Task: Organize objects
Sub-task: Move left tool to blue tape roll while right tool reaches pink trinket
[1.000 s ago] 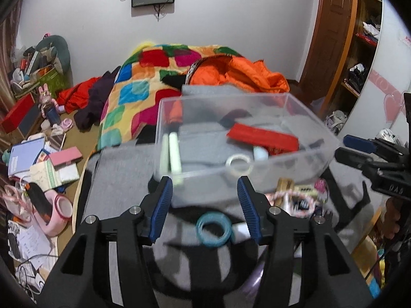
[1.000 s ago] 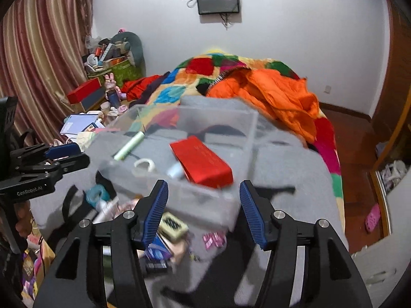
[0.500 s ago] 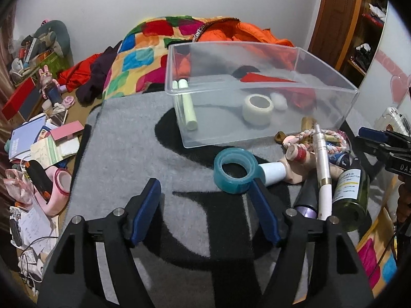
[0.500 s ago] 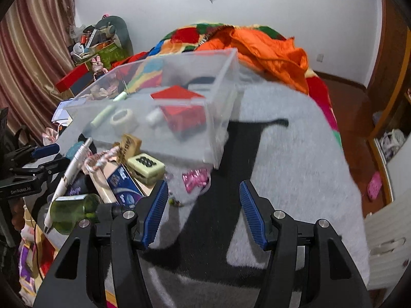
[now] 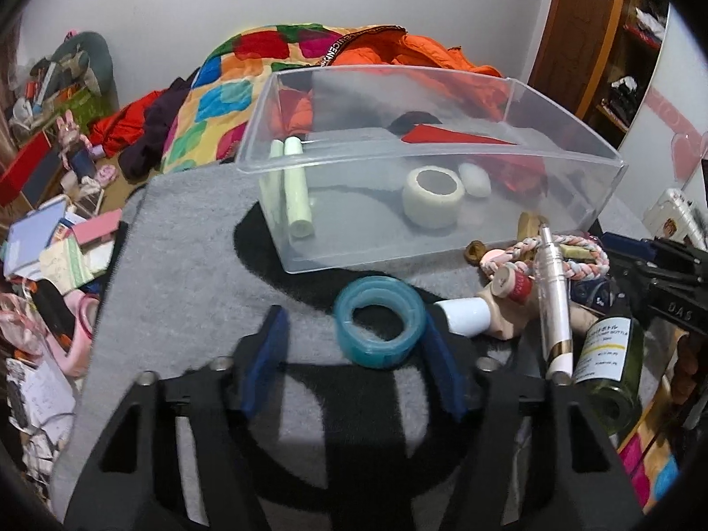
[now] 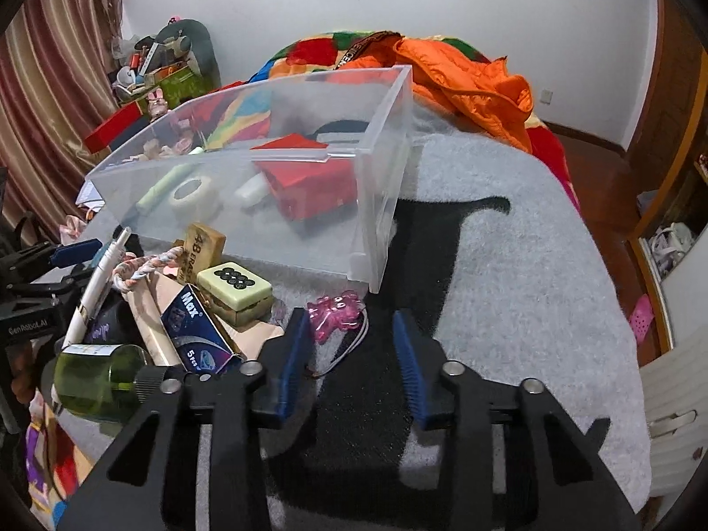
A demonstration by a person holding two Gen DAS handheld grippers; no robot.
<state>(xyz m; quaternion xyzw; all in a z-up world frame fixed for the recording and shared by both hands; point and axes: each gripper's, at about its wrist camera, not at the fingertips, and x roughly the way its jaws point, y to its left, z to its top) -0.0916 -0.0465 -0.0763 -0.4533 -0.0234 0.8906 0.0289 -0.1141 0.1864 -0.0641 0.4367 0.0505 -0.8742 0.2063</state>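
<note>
A clear plastic bin (image 5: 571, 150) stands on the grey blanket (image 5: 186, 256) and holds a green tube (image 5: 295, 190), a white tape roll (image 5: 433, 197) and a red box (image 6: 309, 181). In front of it lies a blue tape roll (image 5: 379, 327), between the closing jaws of my left gripper (image 5: 354, 332). The right pad is at the roll's side; the left pad stands clear of it. My right gripper (image 6: 349, 327) is closing too, with a pink charm (image 6: 336, 314) lying at its tips by the left finger, not pinched.
Loose items crowd the blanket before the bin: a green bottle (image 6: 97, 376), a white pen (image 5: 553, 296), a braided band (image 5: 571, 252), a mahjong tile (image 6: 234, 287), an eraser (image 6: 203, 243), a blue Max box (image 6: 194, 332). Bare grey blanket (image 6: 509, 287) lies right of the bin. Bedding and floor clutter surround it.
Both grippers have sunk toward the blanket, and the bin now sits farther ahead. The left jaws widened, then narrowed around the blue tape roll. The right jaws have narrowed beside the pink charm.
</note>
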